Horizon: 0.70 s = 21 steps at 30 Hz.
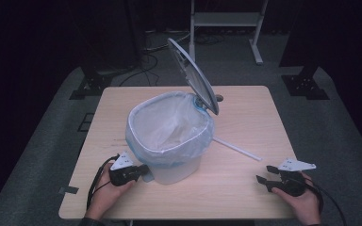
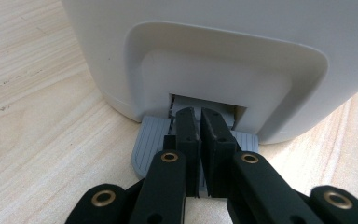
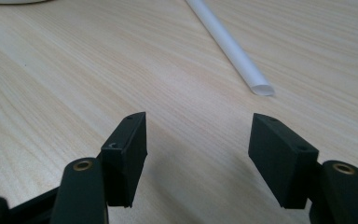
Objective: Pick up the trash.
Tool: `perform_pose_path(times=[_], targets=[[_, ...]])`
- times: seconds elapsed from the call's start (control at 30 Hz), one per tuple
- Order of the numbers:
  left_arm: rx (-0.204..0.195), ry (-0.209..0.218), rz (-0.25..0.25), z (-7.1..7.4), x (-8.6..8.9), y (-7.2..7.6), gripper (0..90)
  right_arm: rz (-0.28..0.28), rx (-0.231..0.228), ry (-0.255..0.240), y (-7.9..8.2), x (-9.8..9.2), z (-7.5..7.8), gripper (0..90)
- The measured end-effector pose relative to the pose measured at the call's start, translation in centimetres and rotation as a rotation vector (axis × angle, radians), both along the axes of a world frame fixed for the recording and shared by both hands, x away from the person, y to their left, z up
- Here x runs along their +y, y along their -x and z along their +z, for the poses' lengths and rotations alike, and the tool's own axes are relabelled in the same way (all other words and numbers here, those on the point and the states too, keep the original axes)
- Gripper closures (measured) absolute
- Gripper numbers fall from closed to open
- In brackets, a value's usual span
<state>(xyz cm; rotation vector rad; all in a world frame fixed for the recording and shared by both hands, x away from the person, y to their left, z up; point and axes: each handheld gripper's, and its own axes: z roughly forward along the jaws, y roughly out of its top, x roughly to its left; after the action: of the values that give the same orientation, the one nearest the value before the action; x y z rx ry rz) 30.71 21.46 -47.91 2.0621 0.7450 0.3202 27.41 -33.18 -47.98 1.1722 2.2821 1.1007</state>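
Straw [image 1: 238, 149] at 3 o'clock of bin [image 1: 169, 141]: light, thin, slippery, crushable; grip mid-length, gently. Right tongs [image 3: 198, 133] apart. Left tongs [image 2: 200, 135] together, pressing pedal [image 2: 151, 140]; lid [image 1: 193, 75] up.

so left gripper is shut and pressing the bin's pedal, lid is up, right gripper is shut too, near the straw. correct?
One slip: the right gripper is open, not shut. The right gripper view shows its jaws spread wide over bare table, short of the white straw. The rest holds: the left gripper is shut on top of the grey pedal, and the bin's lid stands up.
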Motion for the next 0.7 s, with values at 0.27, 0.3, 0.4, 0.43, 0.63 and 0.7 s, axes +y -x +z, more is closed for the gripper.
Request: perform_pose_path(times=[0.27, 0.3, 0.4, 0.43, 0.63, 0.7], targets=[[-0.003, -0.002, 0.000, 0.0, 0.0, 0.0, 86.3, -0.001, -0.027, -0.007, -0.4, 0.1, 0.7, 36.2], [-0.004, -0.002, 0.000, 0.0, 0.0, 0.0, 86.2, 0.000, -0.029, -0.010, -0.5, 0.1, 0.8, 36.1], [-0.003, -0.002, 0.000, 0.0, 0.0, 0.0, 86.2, 0.003, -0.034, -0.013, -0.7, 0.3, 1.0, 36.1], [-0.003, -0.002, 0.000, 0.0, 0.0, 0.0, 86.3, 0.004, -0.036, -0.013, -0.8, 0.3, 1.1, 36.1], [0.000, -0.001, 0.000, 0.0, 0.0, 0.0, 86.3, 0.006, -0.054, -0.022, -1.3, 0.4, 1.9, 36.0], [0.000, -0.001, -0.001, 0.0, 0.0, 0.0, 86.2, 0.008, -0.059, -0.029, -1.5, 0.5, 2.0, 36.0]])
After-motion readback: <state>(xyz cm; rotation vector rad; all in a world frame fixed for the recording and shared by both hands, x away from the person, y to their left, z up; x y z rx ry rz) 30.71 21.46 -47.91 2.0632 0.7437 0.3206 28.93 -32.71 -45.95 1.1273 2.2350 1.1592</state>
